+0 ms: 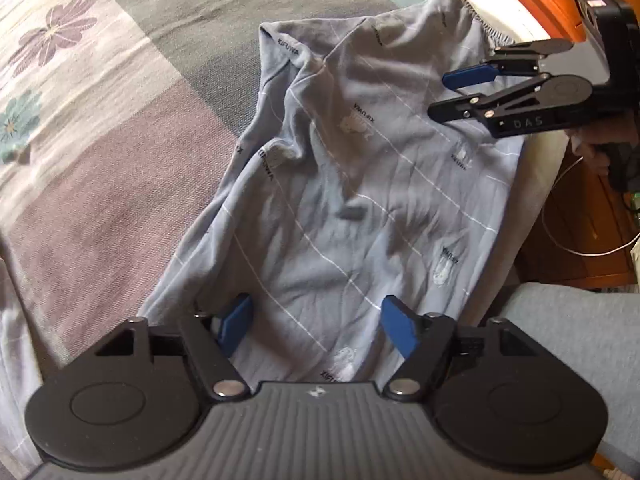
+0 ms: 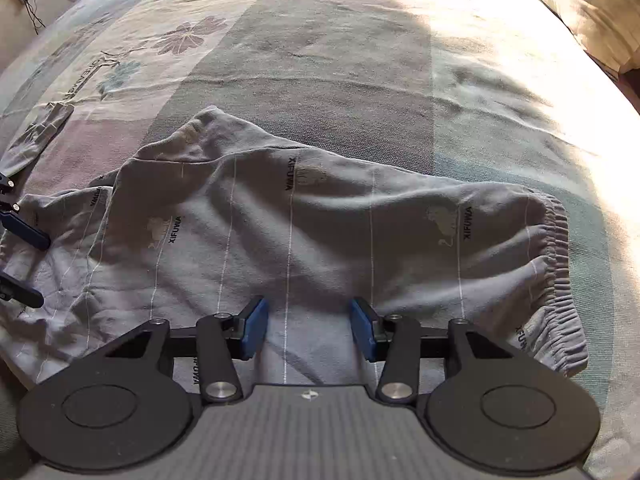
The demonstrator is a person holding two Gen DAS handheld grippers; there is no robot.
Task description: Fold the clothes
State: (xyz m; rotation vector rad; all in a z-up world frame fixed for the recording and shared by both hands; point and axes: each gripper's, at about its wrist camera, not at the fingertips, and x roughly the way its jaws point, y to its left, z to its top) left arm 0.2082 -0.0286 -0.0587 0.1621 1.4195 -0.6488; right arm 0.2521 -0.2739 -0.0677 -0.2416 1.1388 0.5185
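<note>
on the bedspread (image 2: 320,60), near its front edge, a pair of grey-blue pyjama trousers (image 2: 320,232) lies spread lengthwise, elastic waistband (image 2: 556,240) toward the right gripper's side and the leg end toward the left gripper's side. the left gripper (image 1: 316,330) hangs over the leg end with its jaws wide and nothing between them; the right gripper (image 2: 308,328) hangs over the near edge close to the waist, jaws likewise apart and empty. the cloth appears doubled, one leg lying roughly over the other, but whether that is a fold already laid or merely how the garment lies cannot be settled. for any fold from this position, judged advice: take the cloth at matching points at both ends, pinch all layers together rather than the top one only, lift evenly, and keep the edge taut between the grippers so that it lands straight. the fabric is thin, soft and creased, with fine white lines, pale animal prints and small dark lettering; a diagonal ridge runs across the middle and the far edge is rumpled.
</note>
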